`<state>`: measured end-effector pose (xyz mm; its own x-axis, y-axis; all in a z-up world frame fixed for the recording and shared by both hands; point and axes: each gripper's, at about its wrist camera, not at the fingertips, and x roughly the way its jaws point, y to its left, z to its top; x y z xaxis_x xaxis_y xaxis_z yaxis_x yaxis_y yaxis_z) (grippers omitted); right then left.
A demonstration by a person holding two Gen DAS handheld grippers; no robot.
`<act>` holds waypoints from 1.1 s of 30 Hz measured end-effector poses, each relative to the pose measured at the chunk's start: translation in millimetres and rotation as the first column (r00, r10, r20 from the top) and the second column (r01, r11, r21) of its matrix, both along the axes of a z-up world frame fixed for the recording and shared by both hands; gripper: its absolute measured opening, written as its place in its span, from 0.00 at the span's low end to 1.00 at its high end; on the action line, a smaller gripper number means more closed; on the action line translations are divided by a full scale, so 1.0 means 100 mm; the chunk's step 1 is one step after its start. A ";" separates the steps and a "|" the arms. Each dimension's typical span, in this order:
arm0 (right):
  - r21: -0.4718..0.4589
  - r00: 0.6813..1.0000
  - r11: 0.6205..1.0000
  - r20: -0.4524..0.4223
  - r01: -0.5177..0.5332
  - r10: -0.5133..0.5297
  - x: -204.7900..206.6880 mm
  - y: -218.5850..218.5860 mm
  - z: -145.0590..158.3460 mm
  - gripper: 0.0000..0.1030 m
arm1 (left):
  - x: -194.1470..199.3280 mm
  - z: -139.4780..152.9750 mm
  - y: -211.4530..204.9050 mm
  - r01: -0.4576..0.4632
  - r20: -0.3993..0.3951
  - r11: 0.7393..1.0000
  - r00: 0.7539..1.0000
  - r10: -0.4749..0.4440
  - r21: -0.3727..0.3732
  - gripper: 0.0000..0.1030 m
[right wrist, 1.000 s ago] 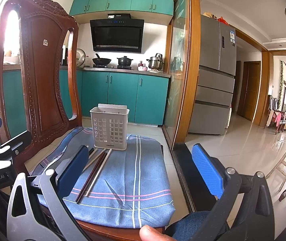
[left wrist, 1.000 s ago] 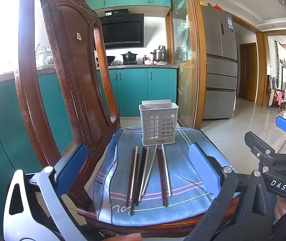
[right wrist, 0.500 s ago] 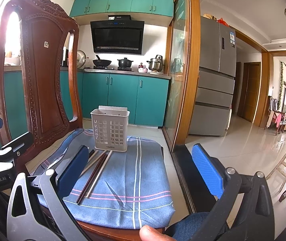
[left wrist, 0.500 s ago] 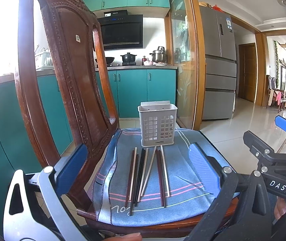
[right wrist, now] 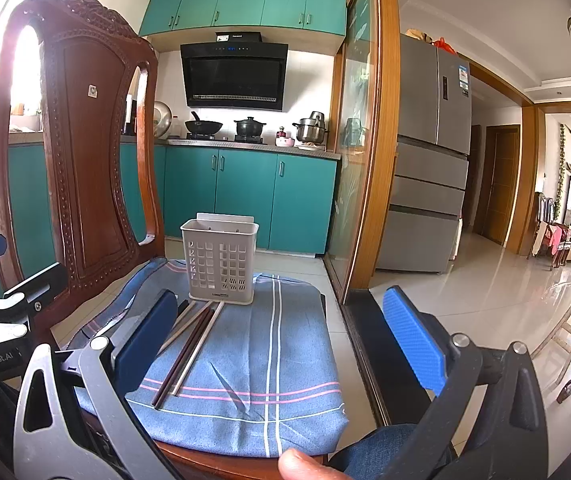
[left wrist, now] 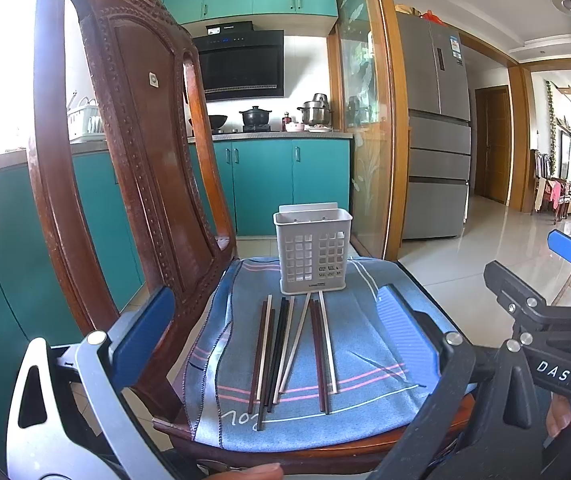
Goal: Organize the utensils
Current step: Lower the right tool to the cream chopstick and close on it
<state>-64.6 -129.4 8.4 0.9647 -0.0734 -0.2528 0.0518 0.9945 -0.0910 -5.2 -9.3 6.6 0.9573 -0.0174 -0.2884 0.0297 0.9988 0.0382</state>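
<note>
Several chopsticks (left wrist: 291,350), dark and pale, lie side by side on a blue striped cloth (left wrist: 365,408) over a wooden chair seat. Behind them stands an empty white slotted utensil holder (left wrist: 312,254). My left gripper (left wrist: 273,332) hovers near the seat's front edge, open, nothing between its blue pads. In the right wrist view the holder (right wrist: 220,264) and chopsticks (right wrist: 189,344) sit to the left; my right gripper (right wrist: 281,332) is open and empty over the cloth (right wrist: 277,360). The right gripper's body (left wrist: 545,332) shows at the left view's right edge.
The carved chair back (left wrist: 125,152) rises at the left of the seat. Teal kitchen cabinets (left wrist: 269,184), a stove with pots and a grey fridge (left wrist: 437,136) stand behind. A glass sliding door frame (right wrist: 381,140) is to the right, tiled floor beyond. A fingertip (right wrist: 305,464) shows below.
Both views have drifted slightly; the holder and chopsticks sit a touch lower and closer. Both grippers stay open and empty.
</note>
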 end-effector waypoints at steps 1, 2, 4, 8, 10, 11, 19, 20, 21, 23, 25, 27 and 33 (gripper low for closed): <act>0.000 1.000 1.000 0.001 0.001 -0.001 0.00 0.00 0.00 0.97 | 0.00 0.00 0.00 0.001 0.000 1.000 1.000 -0.001 0.001 0.97; 0.003 1.000 1.000 0.004 0.001 -0.001 -0.01 0.00 0.00 0.97 | 0.01 0.00 -0.01 0.001 0.000 1.000 1.000 -0.001 0.002 0.97; 0.004 1.000 1.000 0.007 0.003 -0.003 0.00 -0.01 0.01 0.97 | 0.01 0.00 -0.01 0.002 0.000 1.000 1.000 -0.002 0.001 0.97; -0.016 0.999 0.999 0.000 0.037 -0.037 0.06 -0.05 0.02 0.97 | 0.05 -0.04 -0.02 0.008 -0.014 1.000 1.000 -0.008 0.002 0.97; -0.038 0.997 0.997 -0.038 0.069 -0.070 0.18 -0.11 0.00 0.97 | 0.10 -0.09 -0.02 0.009 -0.033 1.000 0.999 -0.009 0.004 0.97; -0.070 0.994 0.995 -0.083 0.067 -0.073 0.27 -0.12 -0.04 0.97 | 0.14 -0.12 -0.02 0.011 -0.045 1.000 0.999 -0.011 0.003 0.97; -0.289 0.912 0.955 -0.372 0.063 -0.173 0.96 -0.17 -0.63 0.97 | 0.42 -0.39 -0.03 0.019 -0.141 1.000 0.990 -0.018 0.006 0.97; -0.269 0.898 0.961 -0.405 0.064 -0.173 1.03 -0.20 -0.70 0.97 | 0.49 -0.45 -0.03 0.022 -0.163 1.000 0.986 -0.021 0.006 0.97; -0.238 0.880 0.969 -0.443 0.072 -0.174 1.11 -0.25 -0.76 0.94 | 0.52 -0.49 -0.02 0.025 -0.177 1.000 0.984 -0.023 0.005 0.97; -0.143 0.839 0.986 -0.522 0.091 -0.153 1.29 -0.36 -0.93 0.76 | 0.62 -0.58 -0.01 0.037 -0.210 0.999 0.977 -0.037 -0.003 0.97; -0.067 0.798 0.992 -0.589 0.110 -0.128 1.45 -0.40 -1.05 0.53 | 0.77 -0.69 0.03 0.054 -0.260 0.998 0.964 -0.058 -0.024 0.97; 0.022 0.769 0.995 -0.636 0.096 -0.060 1.62 -0.41 -1.15 0.42 | 0.97 -0.79 0.11 0.074 -0.317 0.996 0.944 -0.087 -0.054 0.88; 0.169 0.737 0.986 -0.667 0.004 0.111 2.23 -0.10 -1.19 0.41 | 1.79 -0.76 0.34 0.155 -0.421 0.971 0.880 -0.218 -0.179 0.42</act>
<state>158.1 -139.1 -110.4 0.5399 0.0667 -0.8391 -0.0189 0.9976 0.0672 173.4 24.6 -69.2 0.7109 -0.2526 -0.6564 0.1982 0.9674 -0.1576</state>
